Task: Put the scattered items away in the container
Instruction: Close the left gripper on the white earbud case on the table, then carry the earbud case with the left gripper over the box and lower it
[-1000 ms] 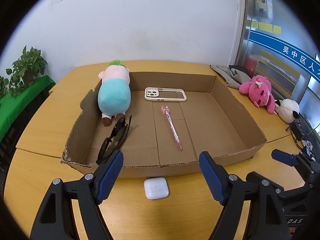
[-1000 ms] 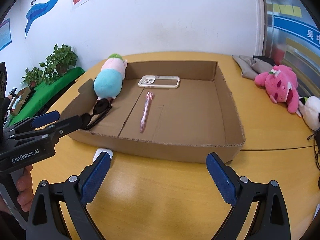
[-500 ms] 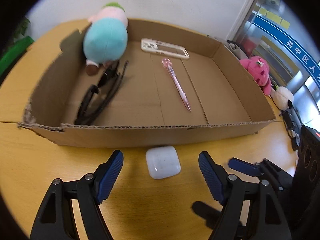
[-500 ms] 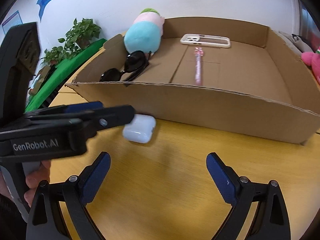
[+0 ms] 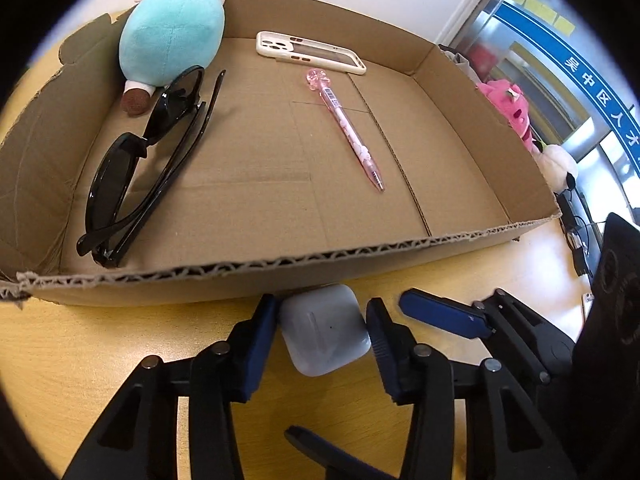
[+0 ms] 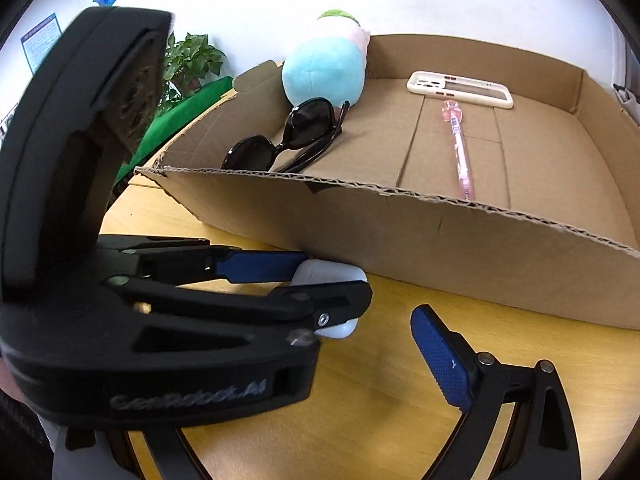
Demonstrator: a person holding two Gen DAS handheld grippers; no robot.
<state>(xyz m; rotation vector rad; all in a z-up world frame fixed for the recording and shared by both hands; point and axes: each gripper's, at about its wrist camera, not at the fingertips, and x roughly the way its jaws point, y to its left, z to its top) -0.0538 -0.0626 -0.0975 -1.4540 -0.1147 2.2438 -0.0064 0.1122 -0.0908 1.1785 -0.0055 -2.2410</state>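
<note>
The left gripper's (image 5: 322,334) fingers (image 5: 262,334) pinch the white earbud case (image 5: 324,330) beside the cardboard box (image 5: 240,280).

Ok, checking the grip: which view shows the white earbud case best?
The left wrist view: the white earbud case sits whole between the left claw pads. In the right wrist view that claw covers most of it.

One earbud case (image 5: 324,330), sunglasses (image 5: 148,156), pen (image 5: 346,124), phone case (image 5: 310,53), box (image 5: 240,276).
</note>
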